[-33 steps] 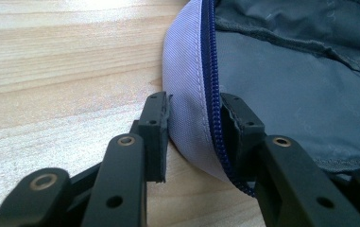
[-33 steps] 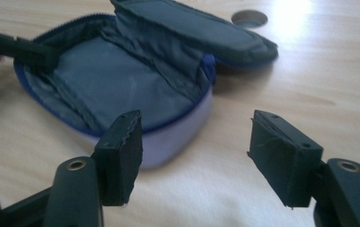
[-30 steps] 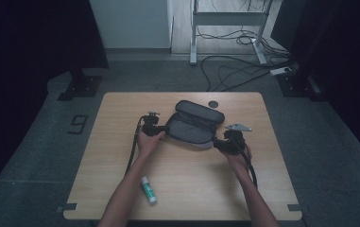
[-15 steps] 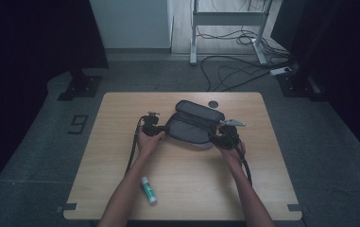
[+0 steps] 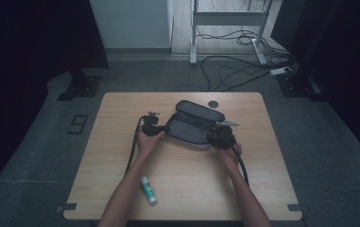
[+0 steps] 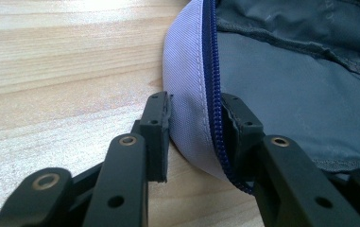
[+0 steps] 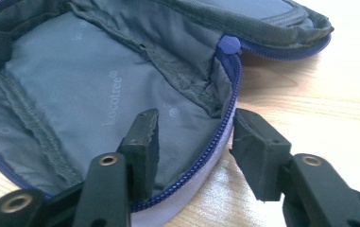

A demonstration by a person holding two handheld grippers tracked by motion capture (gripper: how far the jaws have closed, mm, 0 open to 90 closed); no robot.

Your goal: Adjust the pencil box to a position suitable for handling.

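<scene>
A grey zip pouch [image 5: 194, 127] lies open in the middle of the wooden table [image 5: 121, 142], its lid tipped back. My left gripper [image 5: 162, 133] is shut on the pouch's left rim. In the left gripper view [image 6: 194, 106] one pad presses the outer fabric and the other the blue zip [image 6: 210, 71]. My right gripper [image 5: 214, 137] stands at the right rim. Its jaws [image 7: 196, 123] have just been closing. They straddle the zip edge [image 7: 220, 137], one jaw inside on the lining [image 7: 73, 85] and one outside, with a gap left.
A white and green glue stick [image 5: 148, 189] lies near the front edge, left of centre. A small dark disc [image 5: 213, 104] sits behind the pouch. A thin silvery object [image 5: 228, 124] lies at the pouch's right end. Cables trail back from both grippers.
My right hand has moved left and down to the pouch's right rim, and its jaws now straddle that rim. The left gripper and the pouch have stayed put.
</scene>
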